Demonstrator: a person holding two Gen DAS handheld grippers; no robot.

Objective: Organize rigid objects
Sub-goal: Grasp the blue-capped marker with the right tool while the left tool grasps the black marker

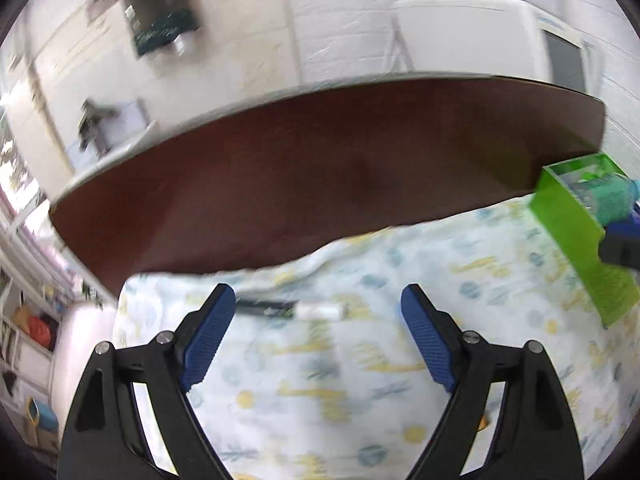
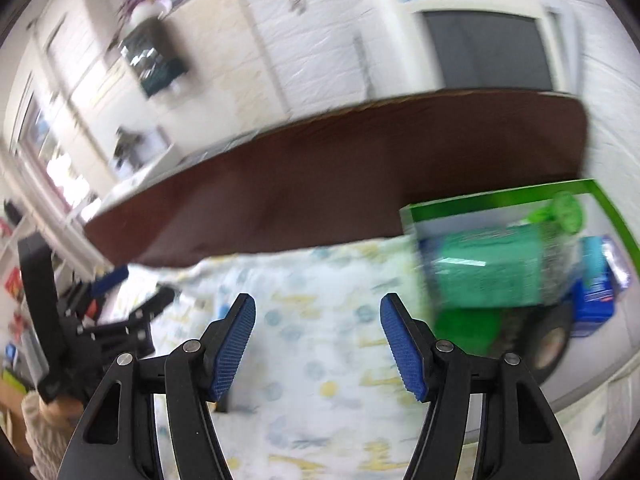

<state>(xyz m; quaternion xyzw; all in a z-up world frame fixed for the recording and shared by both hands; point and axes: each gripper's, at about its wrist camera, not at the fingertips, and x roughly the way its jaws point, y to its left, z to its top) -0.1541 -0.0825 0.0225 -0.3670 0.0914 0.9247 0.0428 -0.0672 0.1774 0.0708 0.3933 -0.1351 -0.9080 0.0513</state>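
Both views are motion-blurred. The surface [image 1: 320,168] is dark brown wood, its near part covered by a pale cloth [image 1: 320,360] printed with yellow and blue shapes.

Landmark: the green bin [image 2: 500,196]. It stands on the cloth at the right end of the surface. Inside it lie a teal box [image 2: 488,268], a blue box [image 2: 592,300] and a green round piece [image 2: 566,212]; a dark wheel-like shape [image 2: 548,340] shows at its near side. Blur hides finer detail.

Left hand-held gripper [image 1: 318,340]: jaws spread wide, nothing between the pads. It hangs over the cloth well to the left of the bin. A pen [image 1: 288,310], dark with a white end, lies flat on the cloth just beyond its fingertips, also well left of the bin.

Right hand-held gripper [image 2: 318,344]: jaws apart, nothing held. It hangs over the cloth just left of the bin's near corner.

A beige CRT monitor [image 2: 480,40] stands behind the surface, beyond the bin.
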